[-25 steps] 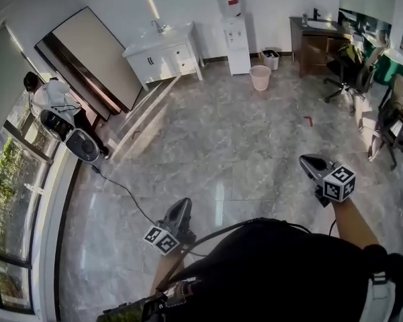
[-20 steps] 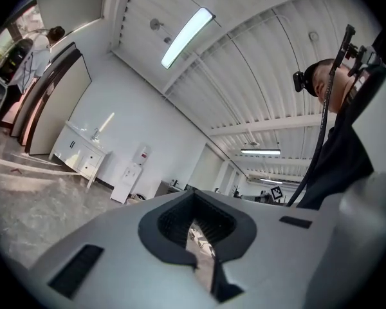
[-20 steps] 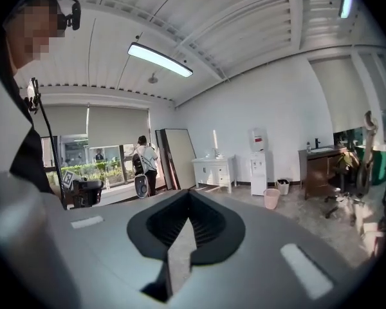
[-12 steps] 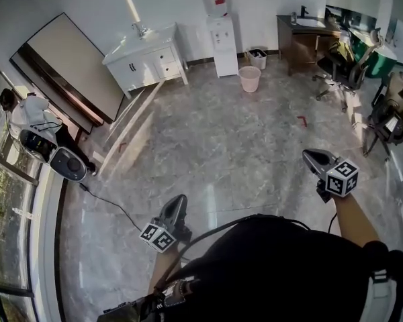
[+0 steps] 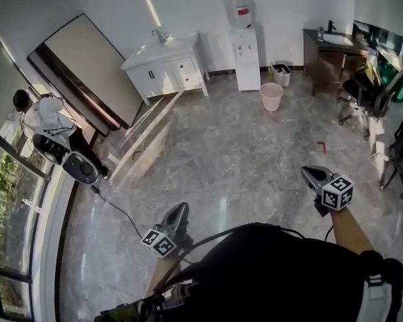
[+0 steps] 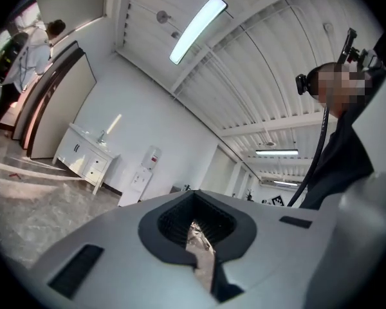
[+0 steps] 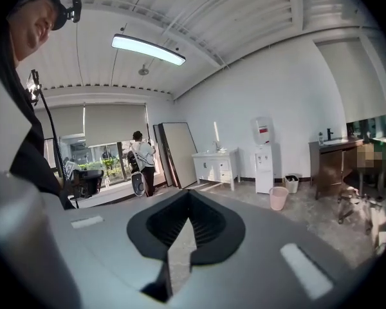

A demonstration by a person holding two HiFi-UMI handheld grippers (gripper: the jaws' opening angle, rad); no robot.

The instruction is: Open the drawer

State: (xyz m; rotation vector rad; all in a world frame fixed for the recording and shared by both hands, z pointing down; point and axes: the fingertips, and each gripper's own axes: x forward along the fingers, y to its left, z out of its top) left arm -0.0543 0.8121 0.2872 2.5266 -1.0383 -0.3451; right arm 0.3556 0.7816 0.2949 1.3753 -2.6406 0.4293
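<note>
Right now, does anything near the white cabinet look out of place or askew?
Yes. Long pale boards lie slanted on the floor beside the white cabinet, a big panel leans against the wall, and a small red scrap lies loose on the tiles. The cabinet's drawers look shut.

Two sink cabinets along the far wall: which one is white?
The white cabinet, left of the water dispenser, with drawer fronts; the dark brown cabinet stands right of it.
</note>
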